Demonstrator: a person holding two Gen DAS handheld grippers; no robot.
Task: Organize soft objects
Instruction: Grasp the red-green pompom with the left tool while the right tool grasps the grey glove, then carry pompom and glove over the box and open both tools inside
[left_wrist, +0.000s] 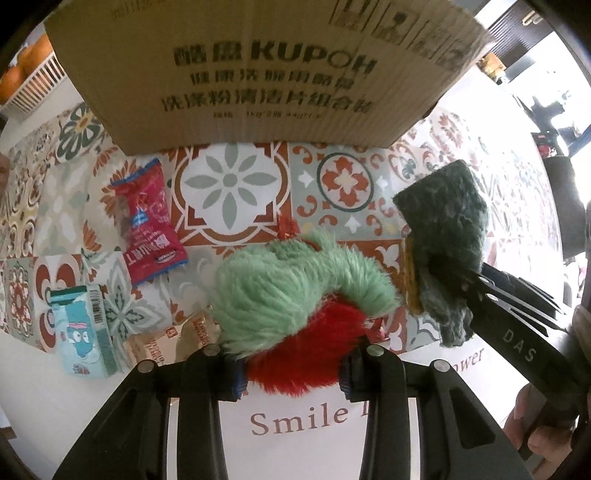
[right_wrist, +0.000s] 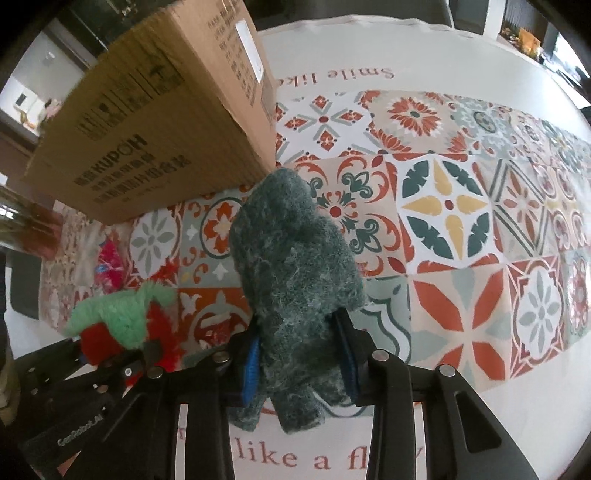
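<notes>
Straight ahead of both grippers sits the cardboard box (left_wrist: 236, 74), so w/ my left gripper (left_wrist: 291, 365) clamped on the red-green plush (left_wrist: 295, 302) and right gripper (right_wrist: 299, 354) pinching the dark green scrubber (right_wrist: 291, 266), left's nearer imo.

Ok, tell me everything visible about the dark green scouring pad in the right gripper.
The dark green fibrous scouring pad looks coarse and felt-like, flecked with lighter strands. It is bent and crumpled, with a yellowish layer along one edge in the left wrist view. The right gripper is shut on its lower part, blue-edged pads pressing both sides, and the upper part stands up towards the brown cardboard box. It appears lifted off the patterned tablecloth; nothing else touches it.
</notes>
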